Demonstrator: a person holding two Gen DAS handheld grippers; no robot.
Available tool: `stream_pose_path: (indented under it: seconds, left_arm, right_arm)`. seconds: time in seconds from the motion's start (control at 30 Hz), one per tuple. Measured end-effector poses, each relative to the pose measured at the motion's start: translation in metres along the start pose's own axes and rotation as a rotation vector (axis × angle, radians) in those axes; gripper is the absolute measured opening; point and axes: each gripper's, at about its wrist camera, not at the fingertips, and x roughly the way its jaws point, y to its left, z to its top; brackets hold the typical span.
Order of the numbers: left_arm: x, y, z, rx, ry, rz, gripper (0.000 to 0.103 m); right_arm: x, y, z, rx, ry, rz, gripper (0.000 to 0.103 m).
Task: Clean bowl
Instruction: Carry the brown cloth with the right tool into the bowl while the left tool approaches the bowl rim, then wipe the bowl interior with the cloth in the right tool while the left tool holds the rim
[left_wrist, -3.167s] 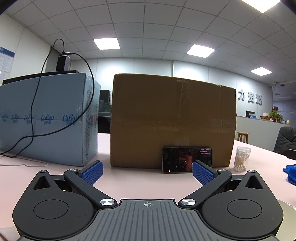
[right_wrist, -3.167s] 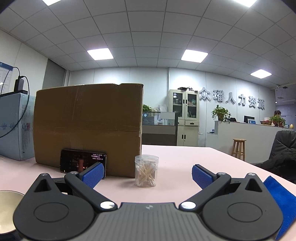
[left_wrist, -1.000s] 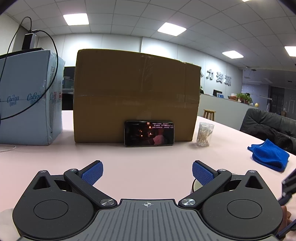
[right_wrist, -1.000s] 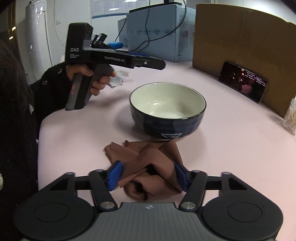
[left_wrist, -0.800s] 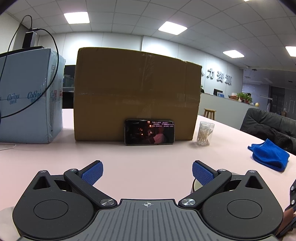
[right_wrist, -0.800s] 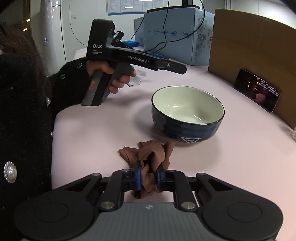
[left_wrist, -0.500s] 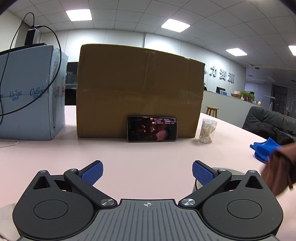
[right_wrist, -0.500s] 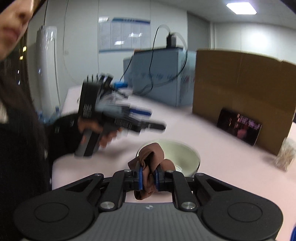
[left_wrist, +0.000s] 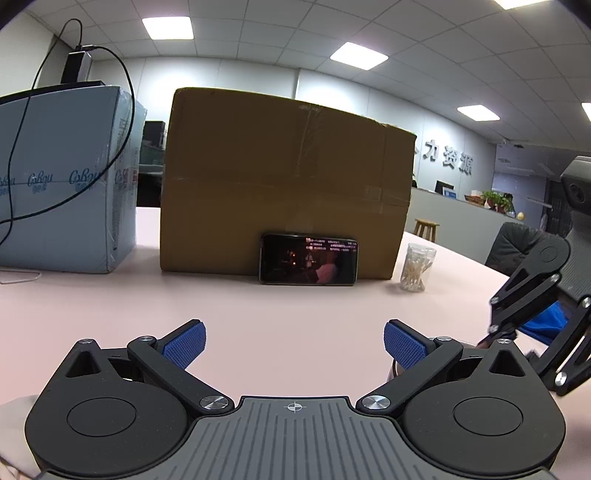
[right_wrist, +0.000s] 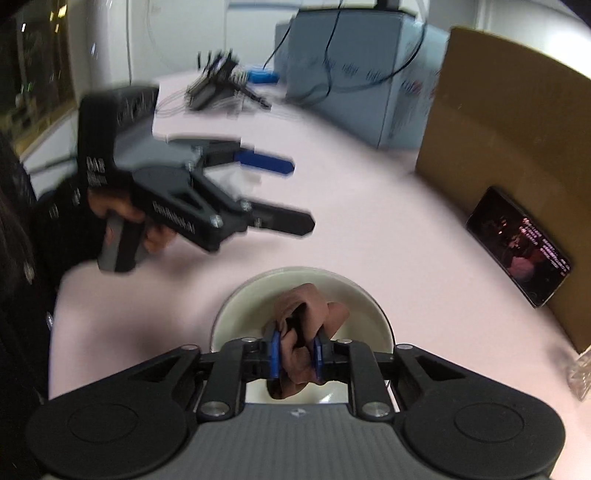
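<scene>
In the right wrist view a bowl (right_wrist: 236, 317) with a cream inside sits on the pink table just beyond my right gripper (right_wrist: 295, 354). The gripper's blue pads press on a bunched brown cloth (right_wrist: 306, 306) that hangs over the bowl's inside; its jaws are opening slightly, with the cloth still between them. To the upper left my left gripper (right_wrist: 301, 195), blurred, is held in a hand and stands open and empty. In the left wrist view the left gripper (left_wrist: 293, 336) is wide open above bare table, and the right tool's black linkage (left_wrist: 532, 288) shows at the right edge.
A cardboard box (left_wrist: 284, 184) stands at the back with a phone (left_wrist: 308, 264) leaning on it. A blue-grey carton (left_wrist: 62, 177) with cables is to its left. A jar of cotton swabs (left_wrist: 415, 267) and a blue cloth (left_wrist: 546, 321) are to the right.
My right gripper closed on the brown cloth lying in front of the bowl, lifted it and carried it over the bowl. The left gripper stayed open and in place.
</scene>
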Motion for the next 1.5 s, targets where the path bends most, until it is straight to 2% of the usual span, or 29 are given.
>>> stream_pose_path:
  seconds: [0.07,0.2,0.33,0.37,0.43,0.5,0.57,0.73,0.83,0.93,1.1,1.23,1.33,1.5]
  left_arm:
    - [0.0,0.001,0.0,-0.004,0.003,-0.002,0.103]
    - [0.0,0.002,0.0,-0.01,0.007,-0.007,0.103]
    - [0.003,0.003,0.0,-0.018,0.023,-0.014,0.103]
    - [0.003,0.004,0.0,-0.019,0.029,-0.017,0.103]
    - [0.004,0.003,0.0,-0.016,0.035,-0.025,0.103]
    - [0.005,0.003,0.0,-0.013,0.044,-0.047,0.103]
    - [0.006,0.002,-0.001,-0.011,0.06,-0.069,0.103]
    - [0.01,-0.001,-0.003,0.004,0.106,-0.094,0.103]
    - [0.019,-0.002,-0.005,-0.001,0.174,-0.1,0.103]
    - [0.019,-0.004,-0.006,0.006,0.172,-0.097,0.103]
    - [0.018,-0.008,-0.008,0.028,0.167,-0.091,0.103]
    - [0.018,-0.008,-0.008,0.026,0.171,-0.092,0.103]
    - [0.017,-0.009,-0.007,0.034,0.171,-0.091,0.103]
    - [0.016,-0.01,-0.007,0.038,0.167,-0.087,0.103]
  right_arm:
    - [0.007,0.002,-0.002,-0.023,0.031,0.004,0.035]
    - [0.013,0.003,0.001,-0.058,0.044,0.003,0.049]
    - [0.014,0.005,0.004,-0.097,0.047,0.014,0.051]
    - [0.014,0.005,0.004,-0.113,0.064,0.02,0.049]
    - [0.016,0.005,0.004,-0.128,0.094,0.023,0.037]
    - [0.02,0.006,0.003,-0.164,0.132,0.022,0.021]
    - [0.02,0.009,0.005,-0.202,0.148,0.032,0.017]
    - [0.021,0.019,0.012,-0.272,0.196,0.025,0.017]
    - [0.02,0.02,0.012,-0.276,0.219,0.007,0.017]
    - [0.016,0.025,0.012,-0.304,0.283,-0.052,0.016]
    - [0.016,0.036,0.018,-0.323,0.361,-0.015,0.012]
    - [0.018,0.042,0.024,-0.33,0.352,-0.018,0.012]
    - [0.018,0.045,0.027,-0.296,0.304,-0.039,0.012]
    - [0.016,0.047,0.023,-0.256,0.312,-0.159,0.013]
